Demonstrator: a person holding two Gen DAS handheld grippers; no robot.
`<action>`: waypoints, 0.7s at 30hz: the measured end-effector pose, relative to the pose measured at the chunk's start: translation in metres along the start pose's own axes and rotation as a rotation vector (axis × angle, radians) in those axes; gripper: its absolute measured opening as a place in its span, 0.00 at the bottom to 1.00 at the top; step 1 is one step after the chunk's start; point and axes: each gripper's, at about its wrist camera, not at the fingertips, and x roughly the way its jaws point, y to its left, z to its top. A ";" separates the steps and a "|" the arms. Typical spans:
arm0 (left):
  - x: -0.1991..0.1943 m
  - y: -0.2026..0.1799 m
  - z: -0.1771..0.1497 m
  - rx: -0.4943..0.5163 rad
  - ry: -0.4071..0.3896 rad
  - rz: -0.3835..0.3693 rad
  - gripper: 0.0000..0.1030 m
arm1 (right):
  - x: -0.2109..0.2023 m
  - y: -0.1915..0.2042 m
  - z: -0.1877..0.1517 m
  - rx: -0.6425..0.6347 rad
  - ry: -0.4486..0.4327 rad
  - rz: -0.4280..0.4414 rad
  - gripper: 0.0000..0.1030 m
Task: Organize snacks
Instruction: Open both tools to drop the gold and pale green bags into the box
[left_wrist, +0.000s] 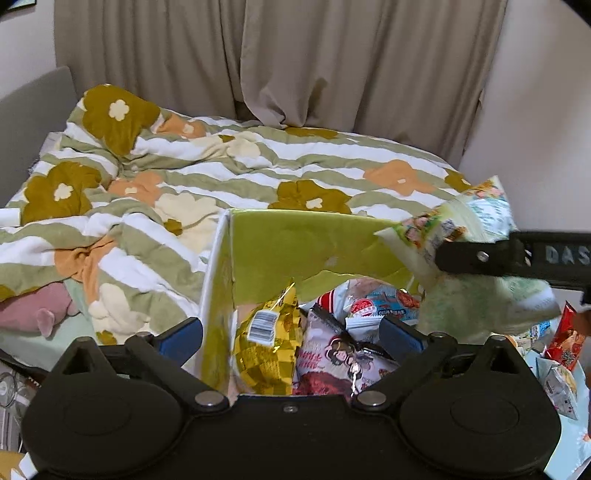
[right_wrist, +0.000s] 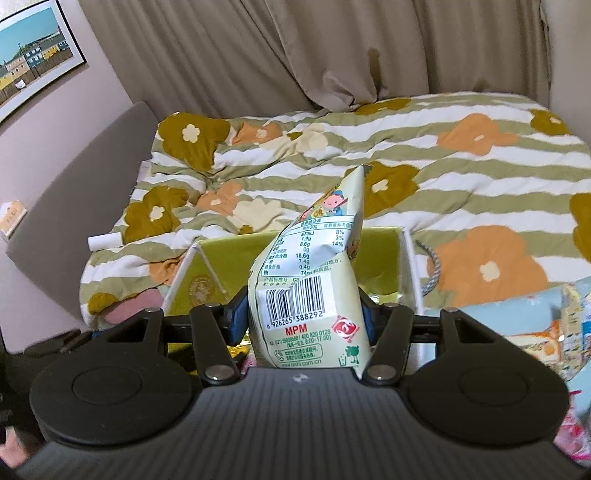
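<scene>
The left gripper (left_wrist: 290, 334) hangs over the near edge of a green box (left_wrist: 295, 240), its blue pads spread wide with nothing between them. Below it in the box lie a yellow packet (left_wrist: 267, 354) with its barcode up, a pink packet (left_wrist: 332, 365) with a cartoon figure to its right, and a small white and blue packet (left_wrist: 365, 314) farther in. The right gripper (right_wrist: 299, 317) is clamped on a pale green bag (right_wrist: 310, 295), the pads pressing its sides just above the barcode, the bag standing up between the fingers with its top leaning right. In the left wrist view that bag (left_wrist: 465, 236) is above the box's right side. More packets (left_wrist: 565, 343) lie on a light blue cloth (right_wrist: 546, 306) right of the box. The box stands at the near edge of a bed with a flowered striped quilt (left_wrist: 221, 162); beige curtains (left_wrist: 295, 55) hang behind.
</scene>
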 end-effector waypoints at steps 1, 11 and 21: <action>-0.003 0.000 -0.001 -0.002 -0.007 0.009 1.00 | 0.002 0.001 0.001 0.003 0.007 0.015 0.69; -0.012 0.005 -0.003 -0.025 -0.021 0.072 1.00 | 0.036 0.018 0.019 -0.009 0.064 0.120 0.72; -0.009 0.005 -0.008 -0.060 0.005 0.106 1.00 | 0.055 0.005 0.017 0.042 0.085 0.194 1.00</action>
